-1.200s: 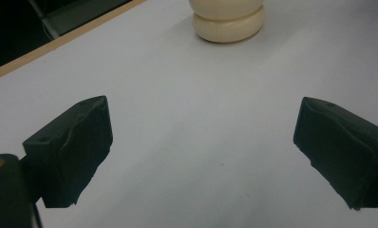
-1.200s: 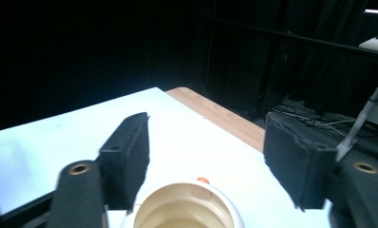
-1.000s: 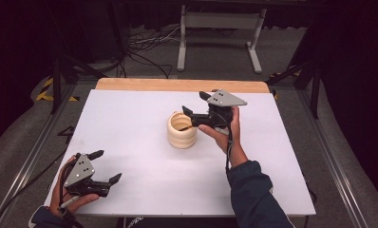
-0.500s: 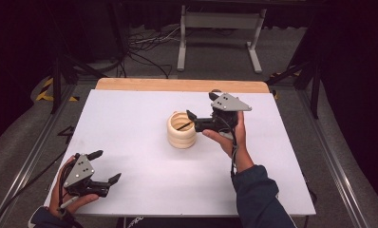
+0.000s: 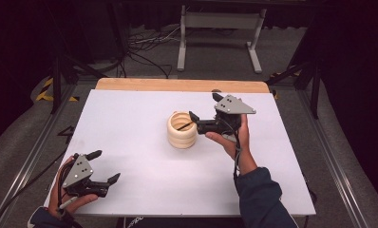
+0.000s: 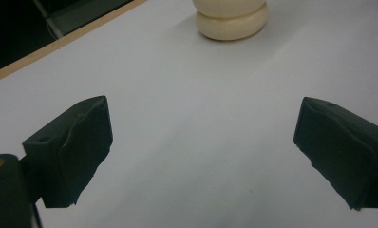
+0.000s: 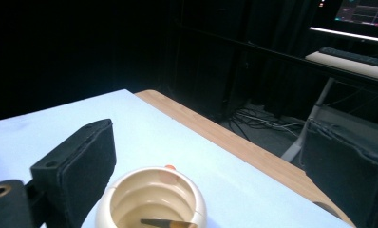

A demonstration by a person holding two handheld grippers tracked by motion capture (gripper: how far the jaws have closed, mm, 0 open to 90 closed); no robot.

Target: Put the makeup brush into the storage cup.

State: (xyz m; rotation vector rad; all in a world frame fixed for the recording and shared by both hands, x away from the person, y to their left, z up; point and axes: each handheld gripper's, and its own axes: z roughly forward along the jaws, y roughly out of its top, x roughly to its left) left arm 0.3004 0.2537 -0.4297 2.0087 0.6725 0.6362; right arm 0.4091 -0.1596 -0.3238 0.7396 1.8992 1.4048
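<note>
1. The ribbed cream holder (image 5: 182, 129) is seen mid-table (image 5: 130, 114), a thin dark stick (image 5: 184, 126) inside.
2. The right gripper (image 5: 203, 109) is held just right of it, jaws spread.
3. The left gripper (image 5: 104, 166) is held near-left, jaws spread, empty.

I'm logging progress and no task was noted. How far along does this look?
Done: a dark, brush-like stick already lies inside the cream ribbed holder. In hand: nothing; the right gripper hovers open beside the holder's rim, and the left gripper rests open near the table's front corner. What's left can't be judged from these views.
</note>
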